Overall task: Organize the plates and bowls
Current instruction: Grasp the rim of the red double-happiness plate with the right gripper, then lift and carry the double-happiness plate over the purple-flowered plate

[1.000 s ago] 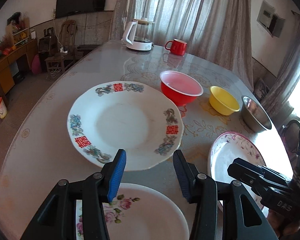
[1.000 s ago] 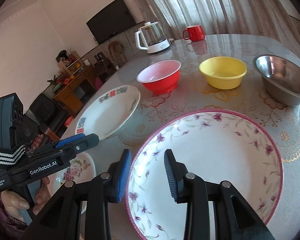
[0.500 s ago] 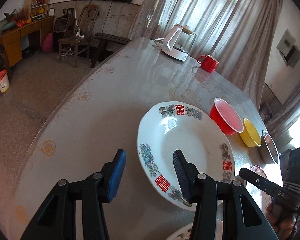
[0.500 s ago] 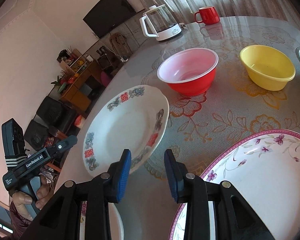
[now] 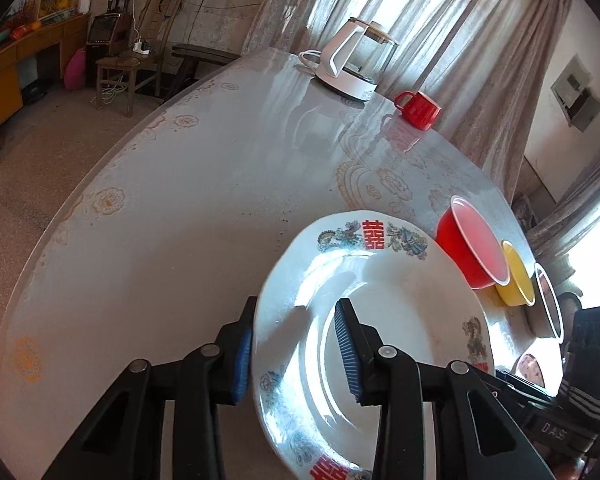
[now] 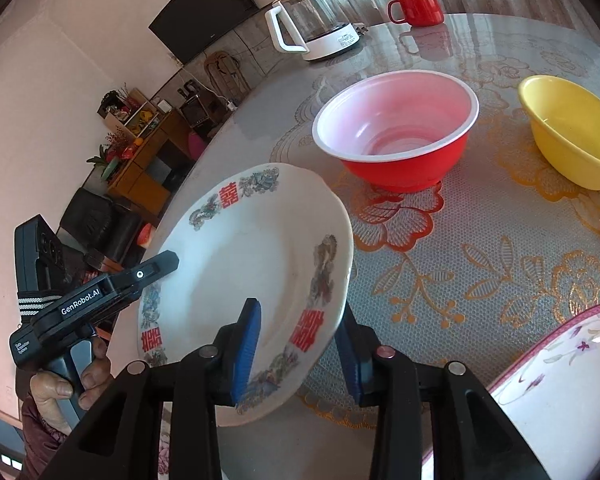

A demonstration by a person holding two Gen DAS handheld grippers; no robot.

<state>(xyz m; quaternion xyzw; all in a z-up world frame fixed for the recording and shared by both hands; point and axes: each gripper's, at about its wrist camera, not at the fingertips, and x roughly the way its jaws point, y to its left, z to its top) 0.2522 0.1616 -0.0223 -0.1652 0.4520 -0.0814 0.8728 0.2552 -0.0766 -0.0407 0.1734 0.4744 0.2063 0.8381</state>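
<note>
**Both grippers close in on the white plate**

Since a second ago both grippers have swung from the flowered plates to the white plate (image 6: 256,264), and the left jaws have just been narrowing. The left gripper (image 5: 296,354) straddles the plate's left rim, the right gripper (image 6: 300,354) its near rim; whether the pads pinch it, I cannot tell. The plate looks tilted up off the table (image 5: 172,216), probably for stacking. The red bowl (image 6: 400,136) sits just beyond, then the yellow bowl (image 6: 572,128); a flowered plate (image 6: 560,396) lies near right.

A round glass-topped table (image 6: 480,272) with a floral cloth carries a red bowl (image 6: 400,140). Beside that bowl sits a yellow bowl (image 6: 572,132); beyond it stand a white kettle (image 6: 312,24) and a red mug (image 6: 418,6).
</note>
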